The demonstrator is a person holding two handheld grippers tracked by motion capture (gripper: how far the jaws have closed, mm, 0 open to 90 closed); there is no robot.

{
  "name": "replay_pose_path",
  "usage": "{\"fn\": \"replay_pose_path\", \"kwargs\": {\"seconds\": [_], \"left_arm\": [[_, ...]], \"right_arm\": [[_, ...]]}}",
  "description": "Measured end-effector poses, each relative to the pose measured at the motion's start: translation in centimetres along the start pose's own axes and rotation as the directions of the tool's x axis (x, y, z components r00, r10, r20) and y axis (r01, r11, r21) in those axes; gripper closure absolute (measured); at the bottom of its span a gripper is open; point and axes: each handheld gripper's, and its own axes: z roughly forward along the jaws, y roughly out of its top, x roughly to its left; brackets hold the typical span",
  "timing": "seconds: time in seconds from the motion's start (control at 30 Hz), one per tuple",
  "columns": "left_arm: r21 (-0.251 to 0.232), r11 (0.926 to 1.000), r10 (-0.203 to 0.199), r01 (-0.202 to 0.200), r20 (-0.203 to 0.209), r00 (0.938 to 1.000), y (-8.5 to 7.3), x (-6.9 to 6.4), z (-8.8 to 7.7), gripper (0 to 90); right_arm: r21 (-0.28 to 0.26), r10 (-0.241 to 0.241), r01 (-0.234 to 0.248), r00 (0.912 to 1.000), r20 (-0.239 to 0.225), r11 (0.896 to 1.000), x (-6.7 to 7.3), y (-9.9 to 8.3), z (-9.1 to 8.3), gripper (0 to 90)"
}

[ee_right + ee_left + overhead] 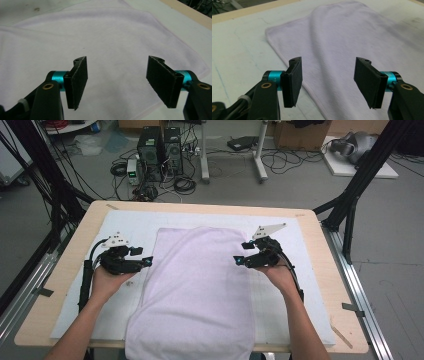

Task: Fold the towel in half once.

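Observation:
A pale lilac towel (197,290) lies spread down the middle of the table, its near end hanging over the front edge. My left gripper (148,261) hovers at the towel's left edge, jaws apart with nothing between them. In the left gripper view the towel (352,40) runs under and beyond the left gripper (332,82). My right gripper (239,261) sits over the towel's right side, open and empty. The right gripper view looks past the right gripper (116,82) onto the towel (100,35) and its hemmed corner.
A white mat (130,220) covers the wooden table (320,250). Black frame posts (350,205) stand at the table's right and left. Computer towers (160,150) and cables lie on the floor behind.

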Motion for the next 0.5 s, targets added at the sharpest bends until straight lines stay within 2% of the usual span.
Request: {"fn": "replay_pose_path", "kwargs": {"seconds": [0.2, 0.27, 0.37, 0.5], "left_arm": [[0.014, 0.9999, -0.002, 0.003, -0.051, 0.9987, 0.8, 1.1, 2.4, 49.5], [0.038, 0.9992, -0.005, 0.008, -0.065, 0.9979, 1.0, 1.6, 3.4, 51.8], [0.068, 0.9971, -0.028, 0.034, -0.085, 0.9960, 0.8, 2.3, 4.9, 54.1], [0.099, 0.9949, -0.008, 0.019, -0.109, 0.9940, 0.0, 2.7, 6.7, 58.2]], "right_arm": [[0.036, 0.067, -0.068, 0.9974, 0.027, 0.997, -2.4, -1.2, 1.3, 40.2], [0.043, 0.077, -0.079, 0.9957, 0.052, 0.996, -3.1, -1.6, 1.7, 41.5], [0.037, 0.121, -0.125, 0.9883, 0.093, 0.991, -4.1, -2.2, 2.4, 44.3], [0.082, 0.135, -0.146, 0.9833, 0.122, 0.986, -4.7, -3.0, 3.6, 46.8]]}}
